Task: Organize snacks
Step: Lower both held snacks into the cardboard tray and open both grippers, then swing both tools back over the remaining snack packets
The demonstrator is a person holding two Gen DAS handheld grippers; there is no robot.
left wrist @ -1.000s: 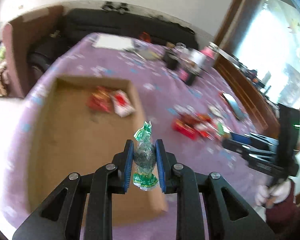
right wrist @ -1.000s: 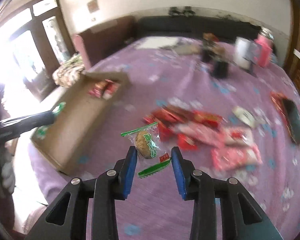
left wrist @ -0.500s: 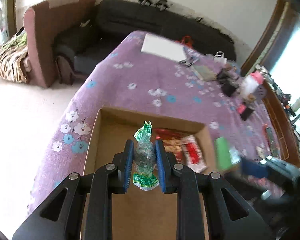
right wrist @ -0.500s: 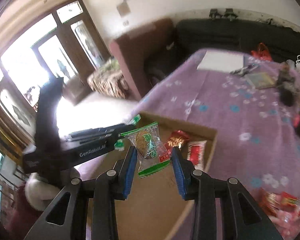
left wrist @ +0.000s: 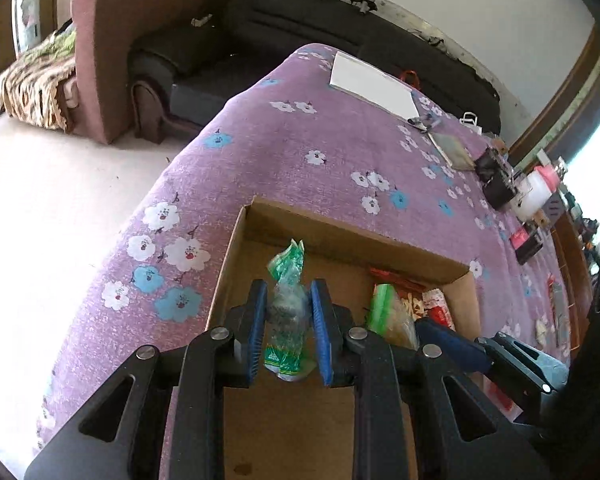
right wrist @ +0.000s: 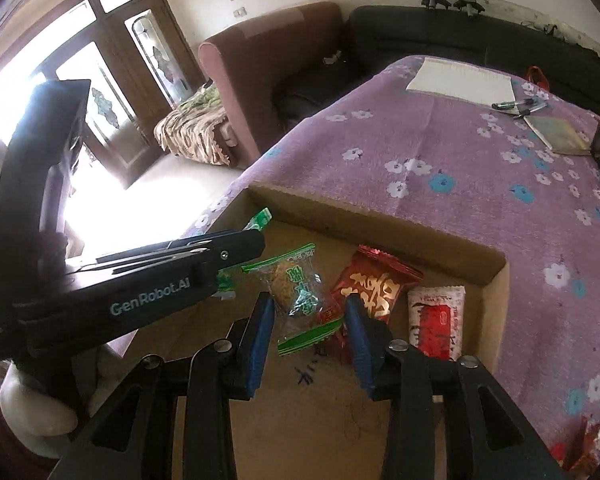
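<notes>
1. i am holding the left hand-held gripper (left wrist: 288, 332) over the near-left part of the cardboard box (left wrist: 356, 236), its blue pads clamped on a green twist-wrapped candy (left wrist: 286, 312).
2. the candy's long axis is running straight ahead along my fingers, one twisted end poking out past the tips and the other hanging back toward the camera.
3. i am holding the right hand-held gripper (right wrist: 310, 320) just beside the left one, over the middle of the same box (right wrist: 380, 220), with a green-and-clear cookie packet (right wrist: 296, 296) between its pads; the pads look spread wider than the packet, so i cannot tell whether they are gripping it or letting it go.
4. the relation that matters: the box floor is lying directly below and ahead of both tips, so each drop looks to me like a plain release with no further reach.
5. a red foil snack (right wrist: 374, 280) and a red-and-white packet (right wrist: 436, 316) are already lying in the box, ahead and to the right of my right tips.
6. both tools are tilting forward and down toward the box, which is sitting on the purple flowered table (left wrist: 300, 148).
</notes>
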